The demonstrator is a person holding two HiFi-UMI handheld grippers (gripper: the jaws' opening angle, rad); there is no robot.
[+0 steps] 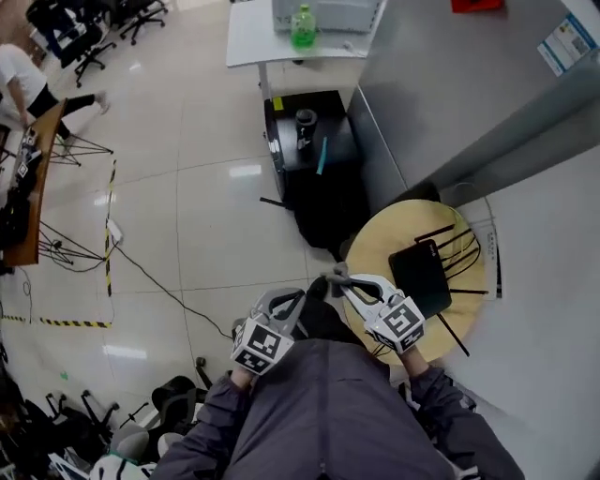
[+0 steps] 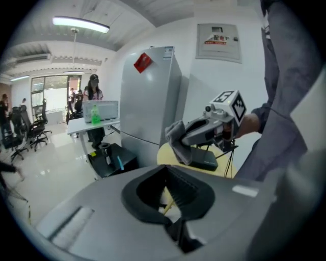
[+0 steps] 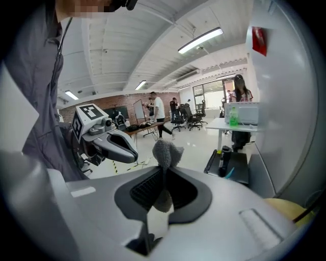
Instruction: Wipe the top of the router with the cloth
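A black router (image 1: 419, 277) lies flat on a small round wooden table (image 1: 375, 246) at the right of the head view, its thin antennas (image 1: 457, 251) spread on the far side. My right gripper (image 1: 340, 282) hovers at the table's near-left edge, apart from the router, shut on a small grey cloth (image 1: 335, 274). The cloth (image 3: 167, 152) sticks up out of the jaws. My left gripper (image 1: 302, 294) hangs beside it over the floor, shut on nothing. From the left gripper view, the right gripper (image 2: 189, 137) and cloth (image 2: 177, 141) sit just before the router (image 2: 205, 158).
A black case (image 1: 316, 159) stands on the floor beyond the table, against a tall grey cabinet (image 1: 450, 84). A white desk (image 1: 251, 36) carries a green bottle (image 1: 302, 28). Cables (image 1: 141, 272) trail over the tiled floor. A person (image 1: 28, 84) and office chairs are far left.
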